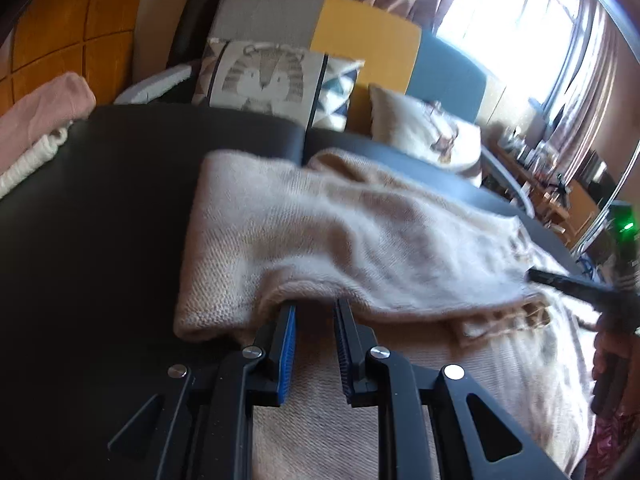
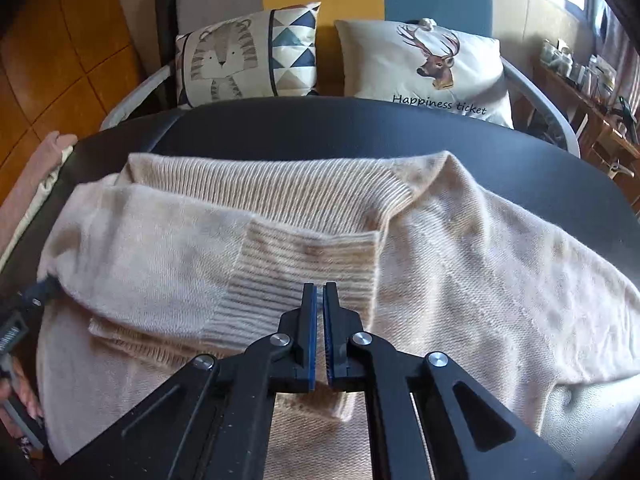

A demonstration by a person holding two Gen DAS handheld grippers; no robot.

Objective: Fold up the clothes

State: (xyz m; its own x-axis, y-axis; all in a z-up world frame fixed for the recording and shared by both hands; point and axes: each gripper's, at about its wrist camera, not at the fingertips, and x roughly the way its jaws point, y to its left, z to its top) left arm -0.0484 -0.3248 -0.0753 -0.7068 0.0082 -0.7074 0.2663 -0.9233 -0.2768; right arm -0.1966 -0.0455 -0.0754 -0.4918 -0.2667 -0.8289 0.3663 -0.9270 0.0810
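A cream knitted sweater (image 2: 480,248) lies spread on a black table (image 2: 320,128). One sleeve is folded across its body, with the ribbed cuff (image 2: 296,264) in the middle. My right gripper (image 2: 320,286) sits shut over the cuff, and I cannot tell whether cloth is between its pads. In the left wrist view my left gripper (image 1: 316,306) is open, its fingertips tucked under the folded sleeve's edge (image 1: 328,232). The right gripper (image 1: 560,280) shows there at the right edge. The left gripper's tip shows at the right view's left edge (image 2: 40,292).
Folded pink and white clothes (image 1: 36,120) lie at the table's left edge. Behind the table stands a sofa with a tiger cushion (image 2: 240,60) and a deer cushion (image 2: 432,68). A cluttered wooden shelf (image 2: 580,76) is at the right.
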